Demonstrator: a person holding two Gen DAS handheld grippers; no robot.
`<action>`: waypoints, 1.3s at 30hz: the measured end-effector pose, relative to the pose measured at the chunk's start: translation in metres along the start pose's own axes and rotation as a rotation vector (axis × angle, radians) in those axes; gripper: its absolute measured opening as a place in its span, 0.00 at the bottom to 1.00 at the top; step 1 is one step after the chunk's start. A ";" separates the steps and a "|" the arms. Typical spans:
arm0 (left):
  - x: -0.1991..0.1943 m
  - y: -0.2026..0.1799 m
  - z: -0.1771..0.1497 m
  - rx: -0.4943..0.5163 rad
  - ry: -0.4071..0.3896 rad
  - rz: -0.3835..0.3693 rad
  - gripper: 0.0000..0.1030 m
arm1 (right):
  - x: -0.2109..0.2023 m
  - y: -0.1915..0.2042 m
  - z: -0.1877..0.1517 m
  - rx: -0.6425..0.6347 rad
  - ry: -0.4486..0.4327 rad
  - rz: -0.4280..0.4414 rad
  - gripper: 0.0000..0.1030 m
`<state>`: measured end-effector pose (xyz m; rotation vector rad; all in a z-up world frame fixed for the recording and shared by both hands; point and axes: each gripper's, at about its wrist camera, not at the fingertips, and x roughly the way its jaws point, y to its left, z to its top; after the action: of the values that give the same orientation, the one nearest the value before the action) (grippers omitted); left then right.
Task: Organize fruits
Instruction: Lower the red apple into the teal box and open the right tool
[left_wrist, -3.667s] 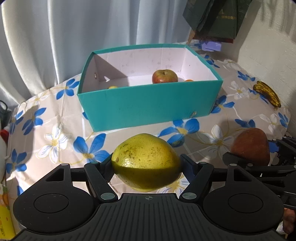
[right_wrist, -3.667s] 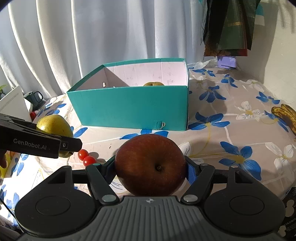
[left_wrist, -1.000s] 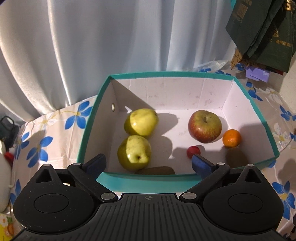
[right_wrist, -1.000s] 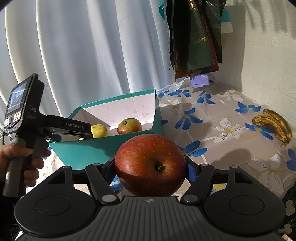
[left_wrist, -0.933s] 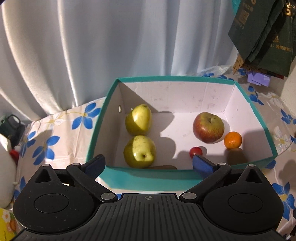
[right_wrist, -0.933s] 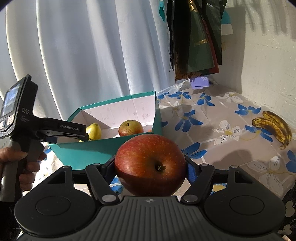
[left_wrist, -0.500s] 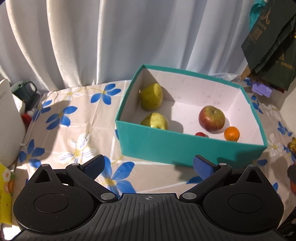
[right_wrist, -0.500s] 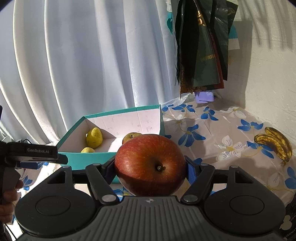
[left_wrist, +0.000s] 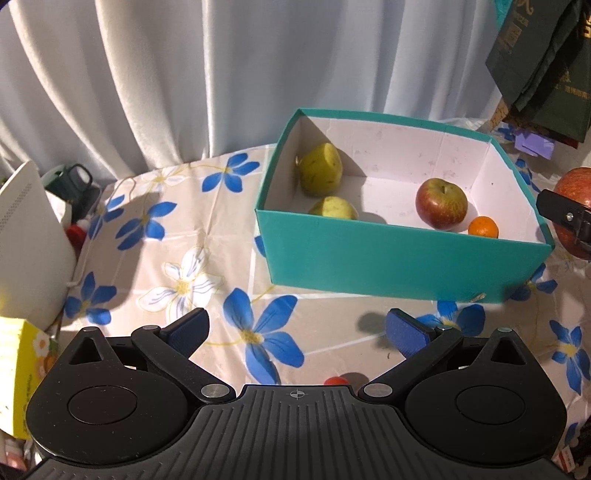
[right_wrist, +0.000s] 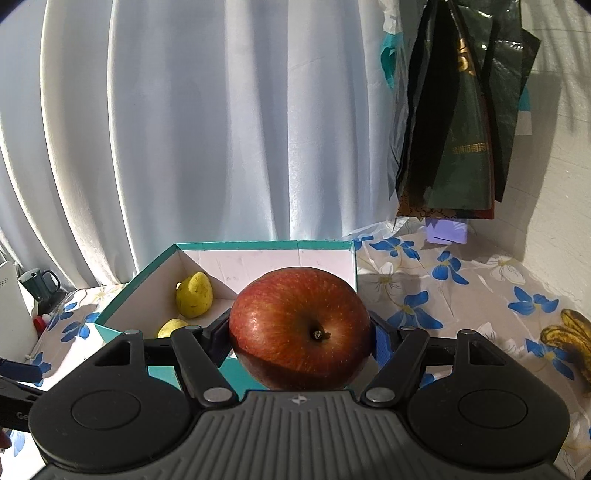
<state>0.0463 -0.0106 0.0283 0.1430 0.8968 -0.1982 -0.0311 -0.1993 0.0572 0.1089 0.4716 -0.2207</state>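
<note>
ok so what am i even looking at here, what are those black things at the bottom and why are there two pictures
The black shapes are two hand-held grabbing tools, one in each of a person's hands. Each carries a wide-angle camera looking forward along its two fingers, which gives two pictures of one scene.

The left tool is open and holds nothing. Ahead of it a teal box sits on a flowered tablecloth, with two yellow-green pears, a red apple and a small orange inside. A small red fruit lies on the cloth just in front of the tool.

The right tool is clamped on a large red apple, with the box behind it. Spotted bananas lie on the cloth to the right.
</note>
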 end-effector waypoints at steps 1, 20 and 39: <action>0.001 0.002 0.001 -0.009 0.002 -0.001 1.00 | 0.006 0.002 0.001 -0.007 0.005 -0.001 0.70; 0.029 0.004 0.011 -0.033 0.076 -0.020 1.00 | 0.079 0.009 -0.011 -0.068 0.067 -0.040 0.70; 0.040 0.002 0.014 -0.028 0.110 -0.023 1.00 | 0.111 0.017 -0.006 -0.217 0.182 -0.016 0.72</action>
<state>0.0824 -0.0157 0.0056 0.1183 1.0107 -0.2009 0.0668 -0.2022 0.0014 -0.0877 0.6745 -0.1749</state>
